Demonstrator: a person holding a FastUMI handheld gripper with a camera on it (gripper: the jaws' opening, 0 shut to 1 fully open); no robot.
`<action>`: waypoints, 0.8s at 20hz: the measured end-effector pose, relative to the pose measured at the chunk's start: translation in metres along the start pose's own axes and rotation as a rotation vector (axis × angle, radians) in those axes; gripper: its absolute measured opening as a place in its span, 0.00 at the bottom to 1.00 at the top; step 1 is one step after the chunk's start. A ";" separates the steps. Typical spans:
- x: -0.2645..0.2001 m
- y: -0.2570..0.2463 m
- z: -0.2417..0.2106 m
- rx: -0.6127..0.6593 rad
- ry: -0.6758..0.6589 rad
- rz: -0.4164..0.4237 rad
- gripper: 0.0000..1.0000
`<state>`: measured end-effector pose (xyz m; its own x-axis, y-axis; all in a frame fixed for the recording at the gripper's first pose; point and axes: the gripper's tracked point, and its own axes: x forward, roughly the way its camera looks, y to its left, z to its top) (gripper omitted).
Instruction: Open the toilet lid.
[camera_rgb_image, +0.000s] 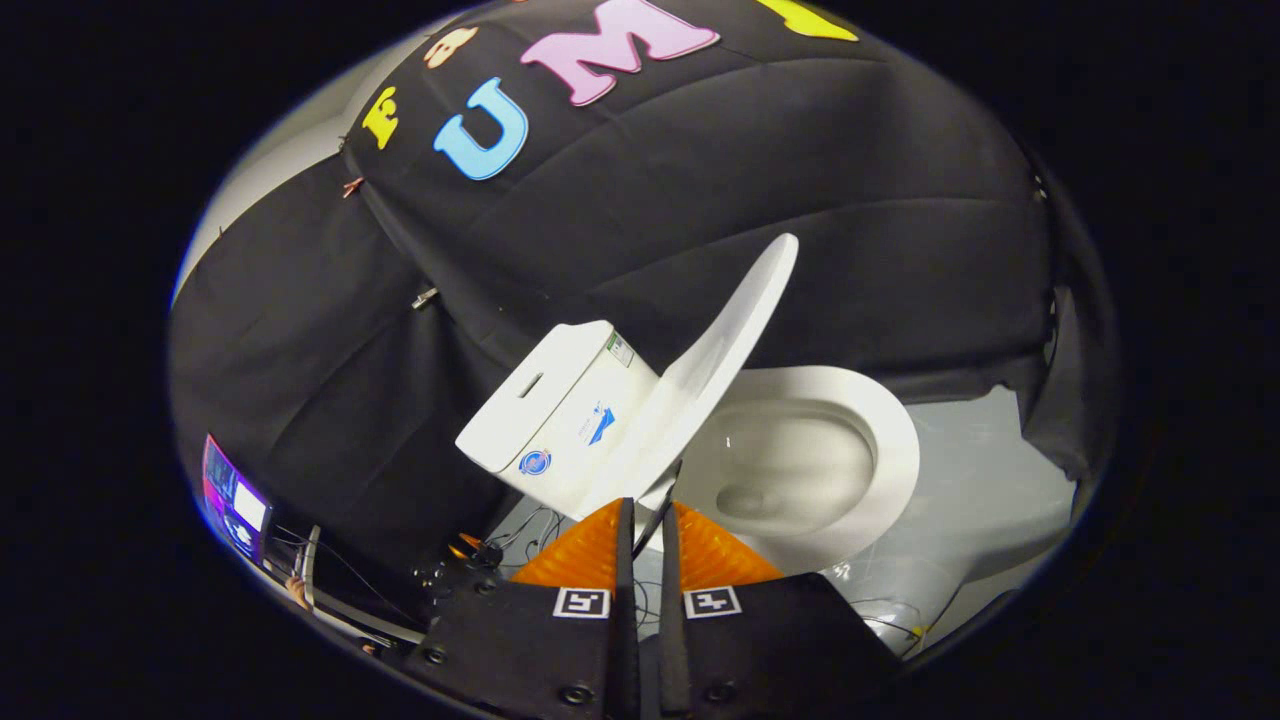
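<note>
Tongs (642, 520) nearly closed, gripping nothing — one toilet lid (722, 352) raised over one bowl (890, 420).

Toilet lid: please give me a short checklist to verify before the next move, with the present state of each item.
1. Toilet lid raised off the bowl: ok, it stands up, tilted toward the tank.
2. Lid leaning fully against the tank: cannot tell.
3. Bowl and its rim uncovered: ok.
4. Hand-held gripper free of the lid: ok, fingers nearly together, gripping nothing.
5. Thin dark cable just ahead of the fingers, clear of them: cannot tell.
</note>
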<state>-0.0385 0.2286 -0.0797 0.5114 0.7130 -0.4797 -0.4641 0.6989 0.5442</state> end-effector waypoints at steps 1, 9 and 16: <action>0.001 0.010 0.004 -0.033 -0.008 -0.007 0.13; 0.024 0.098 0.042 -0.133 -0.066 0.055 0.13; 0.055 0.170 0.059 -0.252 -0.077 0.086 0.13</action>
<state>-0.0467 0.3831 0.0274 0.5111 0.7707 -0.3806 -0.6685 0.6347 0.3876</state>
